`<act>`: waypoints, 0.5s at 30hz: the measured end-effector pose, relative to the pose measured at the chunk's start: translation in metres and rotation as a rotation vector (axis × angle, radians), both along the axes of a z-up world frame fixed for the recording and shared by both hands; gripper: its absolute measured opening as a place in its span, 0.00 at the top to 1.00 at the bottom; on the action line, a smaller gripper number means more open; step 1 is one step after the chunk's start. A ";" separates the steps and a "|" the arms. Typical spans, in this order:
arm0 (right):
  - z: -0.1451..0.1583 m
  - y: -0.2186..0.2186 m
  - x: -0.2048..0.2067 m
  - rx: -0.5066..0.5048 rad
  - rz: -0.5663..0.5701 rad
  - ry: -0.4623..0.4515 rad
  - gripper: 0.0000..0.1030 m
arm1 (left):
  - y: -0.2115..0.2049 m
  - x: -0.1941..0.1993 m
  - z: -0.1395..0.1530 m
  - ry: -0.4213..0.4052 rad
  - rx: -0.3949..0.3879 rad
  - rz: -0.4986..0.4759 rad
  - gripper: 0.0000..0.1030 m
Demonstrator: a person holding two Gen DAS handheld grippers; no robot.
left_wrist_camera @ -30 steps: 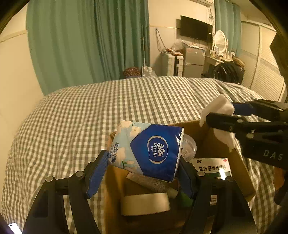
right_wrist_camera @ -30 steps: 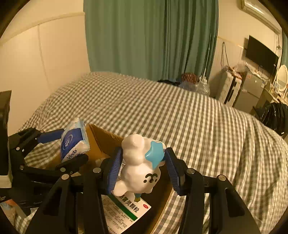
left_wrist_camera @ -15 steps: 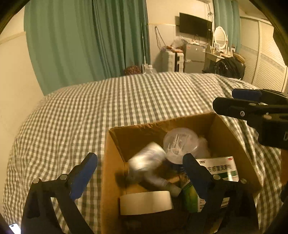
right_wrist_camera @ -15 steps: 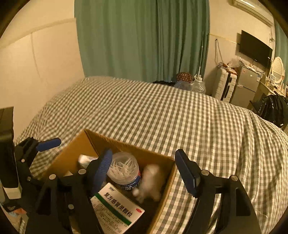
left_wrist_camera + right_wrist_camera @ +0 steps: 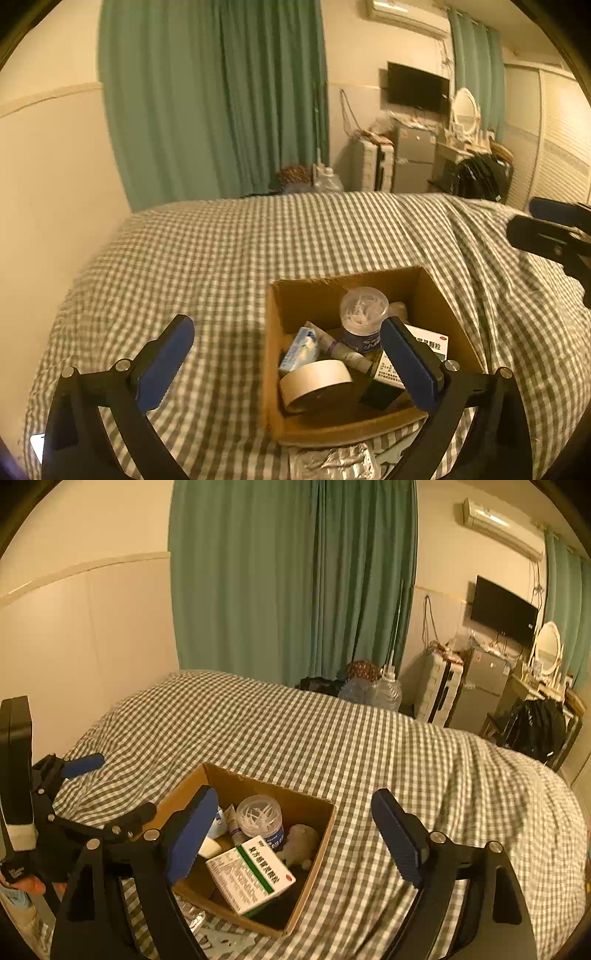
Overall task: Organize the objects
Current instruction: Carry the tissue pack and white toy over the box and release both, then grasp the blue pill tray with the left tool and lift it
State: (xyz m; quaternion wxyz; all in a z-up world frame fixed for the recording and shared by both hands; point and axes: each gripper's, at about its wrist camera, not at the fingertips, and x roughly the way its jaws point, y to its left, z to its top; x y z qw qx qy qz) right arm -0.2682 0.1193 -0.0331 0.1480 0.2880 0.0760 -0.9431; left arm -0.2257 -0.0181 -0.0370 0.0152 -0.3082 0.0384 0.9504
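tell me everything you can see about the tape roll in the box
The tape roll is a wide, pale beige ring, paper-like in look, lying tilted in the near left corner of the cardboard box. The blue tissue pack sits just behind it. Nothing grips it; the right wrist view hides it behind a gripper finger.

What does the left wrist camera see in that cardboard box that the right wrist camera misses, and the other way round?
Only the left wrist view shows the tape roll and the blue tissue pack clearly. Only the right wrist view shows the white plush toy in the box's corner. Both show the cardboard box on the checked bedspread, the clear tub of floss picks and the green-striped medicine box. Both hand-held grippers are open and empty.
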 end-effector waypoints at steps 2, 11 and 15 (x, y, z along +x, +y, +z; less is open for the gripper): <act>0.009 -0.002 0.017 0.012 0.000 0.023 0.13 | -0.003 0.012 0.009 0.022 0.011 0.007 0.00; 0.023 -0.003 0.072 0.037 0.007 0.070 0.02 | -0.011 0.054 0.019 0.054 -0.005 0.019 0.00; -0.003 -0.007 0.083 0.058 0.013 0.036 0.01 | -0.016 0.063 -0.004 0.032 0.001 0.032 0.00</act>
